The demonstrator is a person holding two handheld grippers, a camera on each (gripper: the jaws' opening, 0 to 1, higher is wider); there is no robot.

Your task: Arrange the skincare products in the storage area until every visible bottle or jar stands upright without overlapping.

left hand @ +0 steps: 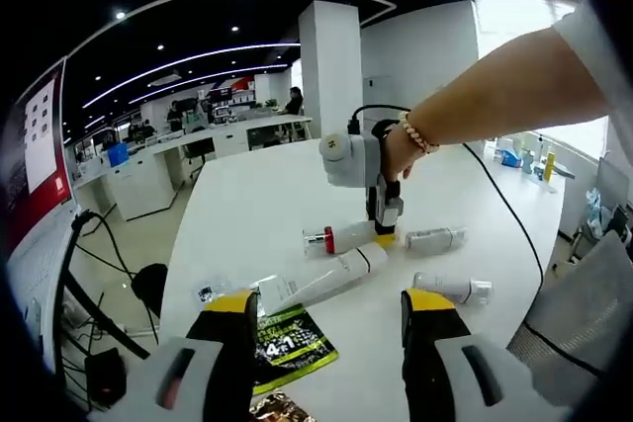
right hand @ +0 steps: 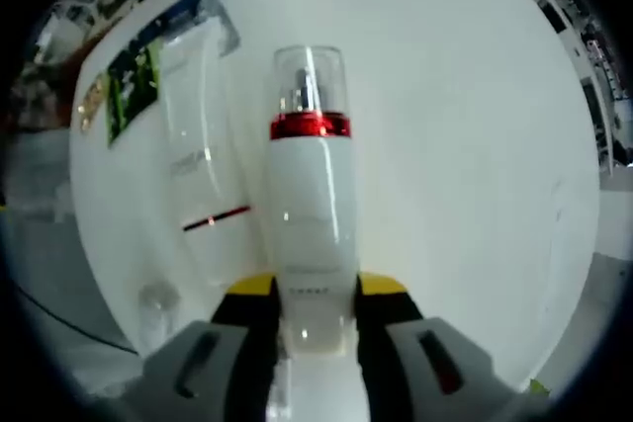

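White round table [left hand: 257, 205] in an open-plan office, with counters and ceiling strip lights behind it. Landmark: the white pump bottle with a red collar and clear cap [left hand: 339, 237], lying on its side near the table's middle.

Right gripper [left hand: 384, 231], held in a person's hand [left hand: 398, 150], stands nose-down right over the red-collared bottle. In the right gripper view the right gripper's [right hand: 315, 294] yellow-tipped jaws sit on either side of the bottle's [right hand: 308, 214] base, pads touching its sides: pinching it.

Just beside that bottle, on the side nearer the left gripper, a long white tube [left hand: 326, 279] lies flat. Just past the right gripper from it, a small white bottle [left hand: 435, 238] lies on its side. Another white bottle with a clear cap [left hand: 453, 288] lies flat, a little farther off. A green printed leaflet [left hand: 287, 341] rests beyond the tube, near the table edge.

Left gripper [left hand: 331, 305] hovers well apart from the bottle, jaws spread, nothing between them.
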